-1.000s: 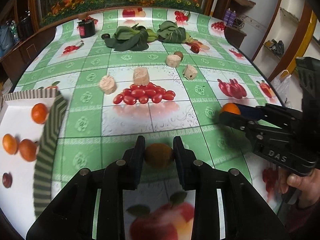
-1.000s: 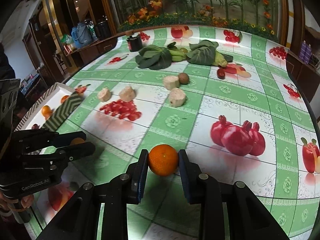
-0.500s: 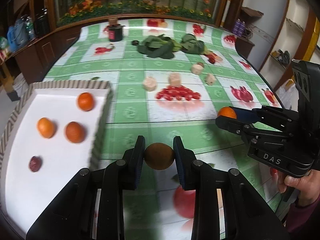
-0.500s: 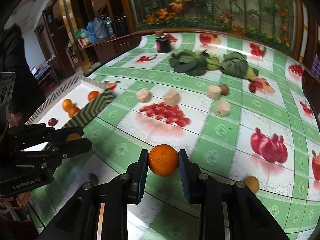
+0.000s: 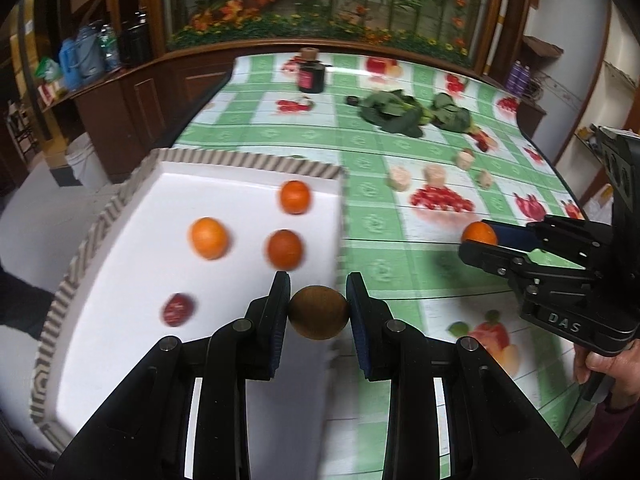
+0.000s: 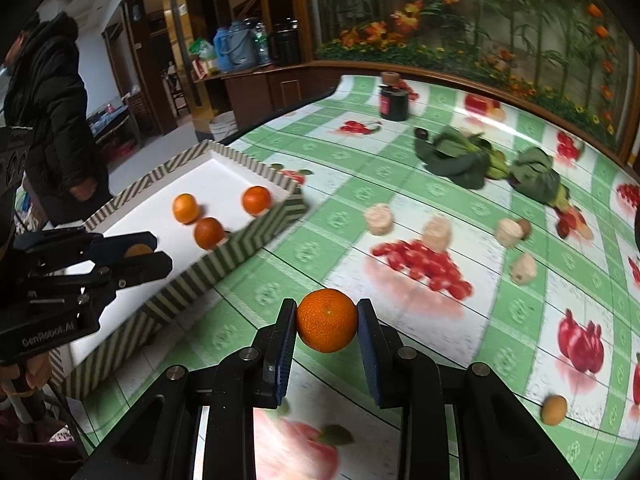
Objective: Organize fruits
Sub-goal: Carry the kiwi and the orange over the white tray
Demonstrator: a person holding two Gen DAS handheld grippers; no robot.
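1. Left gripper [image 5: 318, 312]: clamped on a brown fruit [image 5: 318, 312], held over the near right edge of the tray [image 5: 248, 164]. In the right wrist view this gripper [image 6: 154, 254] appears side-on, and only a sliver of its fruit shows between the fingers.
2. Right gripper [image 6: 327, 320]: closed on an orange [image 6: 327, 320], held above the tablecloth [image 6: 360, 184], apart from the tray [image 6: 240, 248]. The left wrist view shows it [image 5: 478, 236] from the side, orange tip visible.
3. Tray contents, left wrist view: three oranges [image 5: 209, 238] and one dark red fruit [image 5: 177, 310]. The right wrist view shows the three oranges only; the red fruit is hidden.
4. Right wrist view only: a small yellow-brown fruit [image 6: 554, 410] loose on the cloth at near right, and a bystander in a dark coat [image 6: 48, 120].
5. Both views: cherry tomatoes [image 6: 424, 266], pale root chunks [image 6: 378, 218], leafy greens [image 6: 456, 156], and a dark jar [image 6: 394, 100] farther back.
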